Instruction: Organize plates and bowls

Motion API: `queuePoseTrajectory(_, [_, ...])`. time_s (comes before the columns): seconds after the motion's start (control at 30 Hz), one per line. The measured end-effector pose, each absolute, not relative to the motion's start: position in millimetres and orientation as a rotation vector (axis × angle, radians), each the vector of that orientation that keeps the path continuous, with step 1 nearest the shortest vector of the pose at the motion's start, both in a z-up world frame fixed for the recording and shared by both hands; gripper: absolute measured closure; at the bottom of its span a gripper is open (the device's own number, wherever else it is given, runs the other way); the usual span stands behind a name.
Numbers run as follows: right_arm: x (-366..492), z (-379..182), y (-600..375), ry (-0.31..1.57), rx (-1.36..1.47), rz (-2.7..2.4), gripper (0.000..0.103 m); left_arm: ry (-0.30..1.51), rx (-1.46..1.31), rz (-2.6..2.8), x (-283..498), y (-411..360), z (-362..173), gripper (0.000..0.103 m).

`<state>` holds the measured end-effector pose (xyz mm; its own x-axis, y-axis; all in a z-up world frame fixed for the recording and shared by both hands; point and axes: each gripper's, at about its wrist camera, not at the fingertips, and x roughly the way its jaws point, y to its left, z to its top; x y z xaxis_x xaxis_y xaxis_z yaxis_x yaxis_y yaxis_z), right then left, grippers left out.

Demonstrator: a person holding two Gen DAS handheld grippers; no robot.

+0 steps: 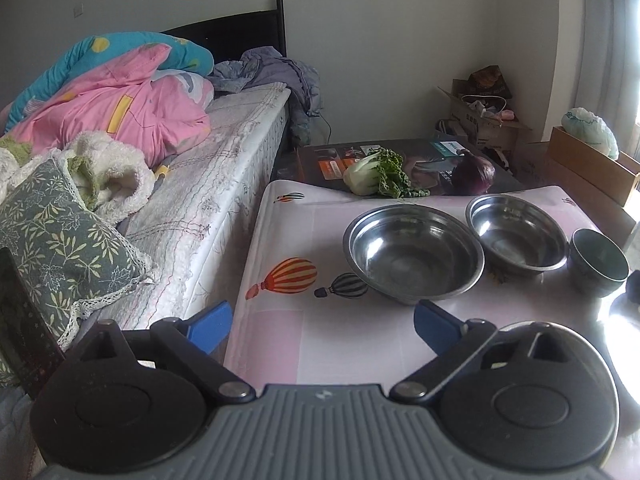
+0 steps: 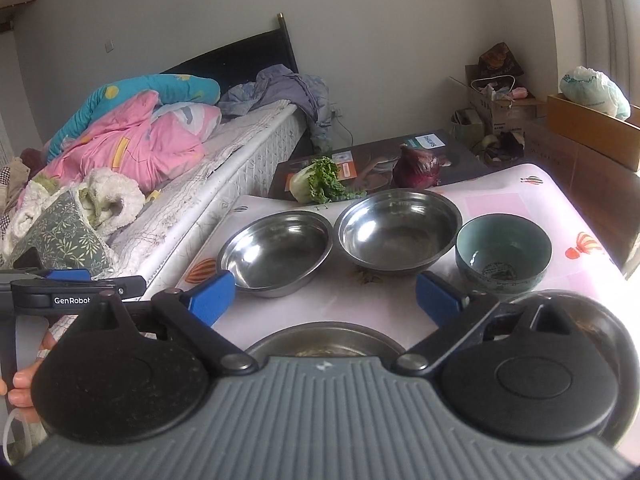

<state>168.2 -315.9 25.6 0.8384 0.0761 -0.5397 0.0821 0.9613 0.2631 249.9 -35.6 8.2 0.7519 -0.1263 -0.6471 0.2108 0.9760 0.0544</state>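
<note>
Two steel bowls stand side by side on the balloon-print table: the left bowl and the right bowl. To their right sits a teal ceramic bowl. A shallow steel dish lies nearer, partly hidden under my right gripper. My left gripper is open over bare cloth, short of the left bowl. My right gripper is open above the dish's far rim, with nothing between its fingers.
A green leafy cabbage and a purple cabbage lie on a dark flat box behind the bowls. A bed piled with bedding runs along the table's left side. Cardboard boxes stand at the right. A hand shows at the left edge.
</note>
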Motion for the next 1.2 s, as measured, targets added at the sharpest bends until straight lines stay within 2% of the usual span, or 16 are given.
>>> queuePoseTrajectory(0.17, [229.6, -0.3, -317.8, 0.639, 0.403, 0.015, 0.019, 0.734, 0.081, -0.192, 305.5, -38.8, 3.6, 0.008])
queuePoseTrajectory(0.3, [264.4, -25.5, -315.7, 0.701, 0.483, 0.015, 0.036, 0.798, 0.071, -0.203, 344.1, -47.0, -6.8, 0.012])
queuePoseTrajectory(0.33, [271.5, -30.9, -315.1, 0.716, 0.499, 0.015, 0.042, 0.813, 0.073, -0.201, 352.6, -49.2, -10.4, 0.015])
queuePoseTrajectory(0.43, [291.0, -46.3, -313.1, 0.758, 0.534, 0.007, 0.051, 0.85, 0.085, -0.196, 373.1, -56.1, -21.2, 0.029])
queuePoseTrajectory(0.6, [314.8, -62.3, -309.5, 0.803, 0.56, -0.011, 0.058, 0.91, 0.079, -0.21, 391.4, -61.2, -38.0, 0.043])
queuePoseTrajectory(0.67, [320.8, -66.3, -307.2, 0.816, 0.549, -0.015, 0.062, 0.937, 0.091, -0.212, 396.1, -64.1, -44.9, 0.054])
queuePoseTrajectory(0.73, [326.7, -70.6, -305.4, 0.832, 0.542, -0.011, 0.072, 0.967, 0.097, -0.21, 400.3, -66.7, -50.5, 0.066])
queuePoseTrajectory(0.83, [332.5, -74.6, -303.9, 0.847, 0.536, -0.004, 0.079, 0.977, 0.078, -0.229, 402.6, -67.1, -53.1, 0.071])
queuePoseTrajectory(0.93, [336.8, -77.7, -304.4, 0.863, 0.554, 0.029, 0.087, 0.993, 0.071, -0.248, 404.2, -69.0, -52.3, 0.086])
queuePoseTrajectory(0.97, [337.6, -78.5, -305.4, 0.871, 0.564, 0.041, 0.087, 1.005, 0.07, -0.254, 404.0, -70.2, -51.9, 0.091])
queuePoseTrajectory(1.2, [333.7, -76.6, -305.7, 0.901, 0.591, 0.103, 0.087, 1.049, 0.052, -0.253, 394.1, -61.6, -51.6, 0.091])
